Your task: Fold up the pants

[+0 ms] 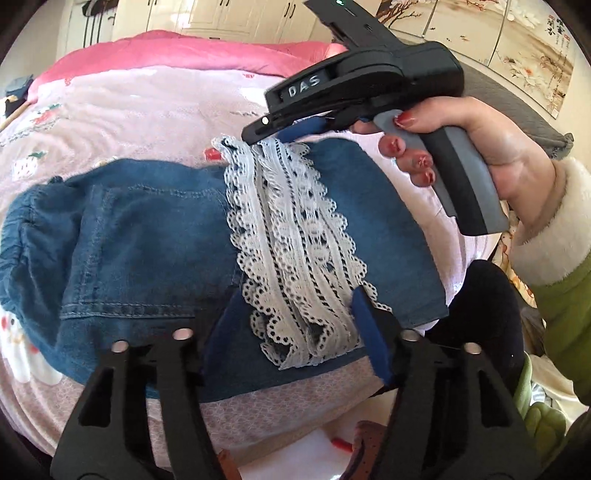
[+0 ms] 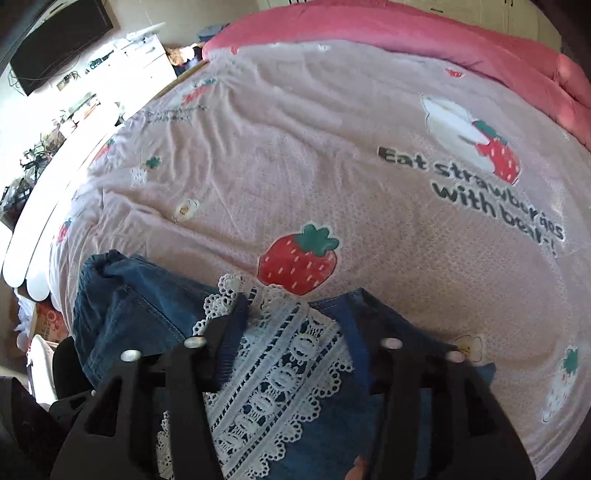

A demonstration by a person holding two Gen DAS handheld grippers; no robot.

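Blue denim pants (image 1: 147, 240) lie folded on the bed, elastic waist to the left, with the white lace hem (image 1: 295, 240) laid across their middle. My left gripper (image 1: 295, 317) straddles the near end of the lace, blue pads apart, cloth lying flat between them. A hand (image 1: 480, 140) holds my right gripper (image 1: 273, 134) at the far end of the lace. In the right wrist view the right gripper (image 2: 295, 317) stands over the lace hem (image 2: 280, 369) and the pants (image 2: 147, 325), fingers (image 2: 236, 314) apart, lace between them.
The pink strawberry-print sheet (image 2: 332, 166) spreads wide beyond the pants. A pink quilt (image 2: 406, 33) lies bunched along the far side. The bed's edge runs down the left, with a white cabinet (image 2: 140, 48) and a dark screen (image 2: 55, 44) behind. A green sleeve (image 1: 561, 314) fills the right.
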